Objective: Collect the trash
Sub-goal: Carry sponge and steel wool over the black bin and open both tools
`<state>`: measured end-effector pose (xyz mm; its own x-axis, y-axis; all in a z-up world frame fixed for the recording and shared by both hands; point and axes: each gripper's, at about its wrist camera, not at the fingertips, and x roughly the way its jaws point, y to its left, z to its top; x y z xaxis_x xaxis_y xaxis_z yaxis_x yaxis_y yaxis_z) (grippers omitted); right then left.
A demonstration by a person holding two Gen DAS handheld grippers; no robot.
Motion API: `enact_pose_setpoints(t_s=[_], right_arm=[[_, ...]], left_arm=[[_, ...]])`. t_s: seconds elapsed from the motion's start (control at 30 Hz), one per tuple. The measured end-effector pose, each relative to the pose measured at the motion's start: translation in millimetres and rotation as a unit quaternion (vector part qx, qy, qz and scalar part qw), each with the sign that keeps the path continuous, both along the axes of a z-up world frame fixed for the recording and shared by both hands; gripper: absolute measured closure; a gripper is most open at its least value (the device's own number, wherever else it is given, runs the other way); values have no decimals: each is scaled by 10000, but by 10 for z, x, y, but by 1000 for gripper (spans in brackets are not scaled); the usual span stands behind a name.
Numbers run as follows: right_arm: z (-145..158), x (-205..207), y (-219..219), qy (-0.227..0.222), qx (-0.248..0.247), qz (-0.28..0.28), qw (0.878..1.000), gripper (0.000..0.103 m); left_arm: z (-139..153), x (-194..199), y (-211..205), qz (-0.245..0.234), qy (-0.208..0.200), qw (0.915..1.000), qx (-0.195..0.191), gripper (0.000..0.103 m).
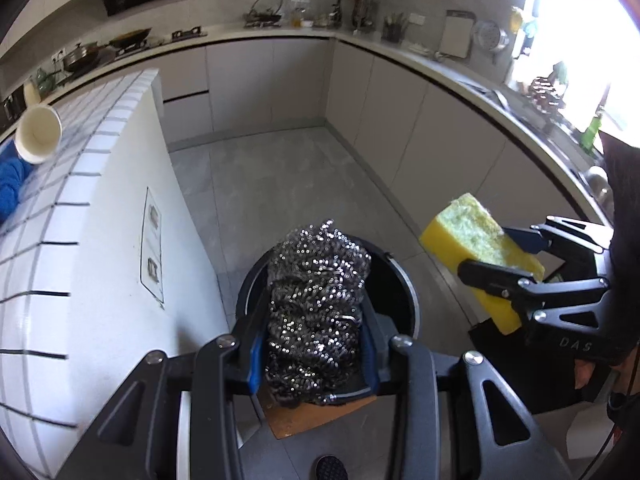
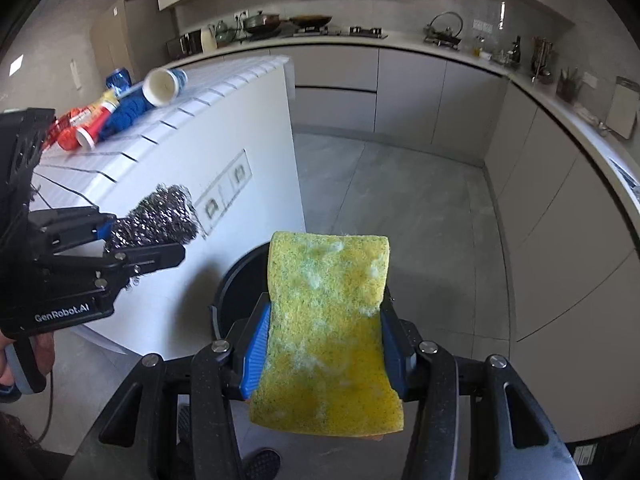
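Observation:
My left gripper [image 1: 316, 344] is shut on a steel wool scourer [image 1: 316, 292], held over the mouth of a round black trash bin [image 1: 400, 280] on the floor. My right gripper [image 2: 324, 344] is shut on a yellow sponge [image 2: 328, 320] with a worn green face. The bin's rim [image 2: 236, 272] shows just behind the sponge. In the left wrist view the right gripper [image 1: 500, 256] and sponge [image 1: 472, 240] hang right of the bin. In the right wrist view the left gripper [image 2: 144, 236] and scourer [image 2: 160, 216] sit at the left.
A white tiled island [image 1: 80, 216] stands left of the bin, carrying a tipped paper cup [image 1: 38, 140], a blue cloth [image 2: 128, 108], and red and yellow containers [image 2: 92, 124]. Grey cabinets and a cluttered counter [image 1: 440, 60] ring the grey floor. A brown board [image 1: 316, 412] lies by the bin.

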<state>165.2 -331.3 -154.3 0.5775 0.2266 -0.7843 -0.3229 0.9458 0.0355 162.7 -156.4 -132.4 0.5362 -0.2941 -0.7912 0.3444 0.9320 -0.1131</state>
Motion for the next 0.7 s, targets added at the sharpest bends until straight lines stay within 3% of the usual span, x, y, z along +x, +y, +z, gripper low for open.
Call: enact_pose_setpoints(t_s=[0.2,0.27,0.3,0.33,0.37,0.47,0.7], right_arm=[[-350,321,23,261,46,351,9990,50],[-526,436,49,396,107,545,9977,44],[-640,484,61,452,117,714,9964,25],[-773,538,52,513,-40,717,9961,12],[-877,577,18,522,-235,587,9966,0],[-1006,630,-198,710,-133,220,9971,0],[-876,528,-324,553,-168,-232,9981,0]], left_arm=[[-338,108,-38,227,226,9995,-58,62],[-493,135,6,280,228,9991,-225,39],[-624,161,37,422,254,9986,-184,9],[-714,160,75,583,269,9979,-94,0],[-789,153,107,697,337,9970,3,0],[-916,71,174,875,649,9937,259,0],[-669,-107,193,1115,362,9924,384,0]])
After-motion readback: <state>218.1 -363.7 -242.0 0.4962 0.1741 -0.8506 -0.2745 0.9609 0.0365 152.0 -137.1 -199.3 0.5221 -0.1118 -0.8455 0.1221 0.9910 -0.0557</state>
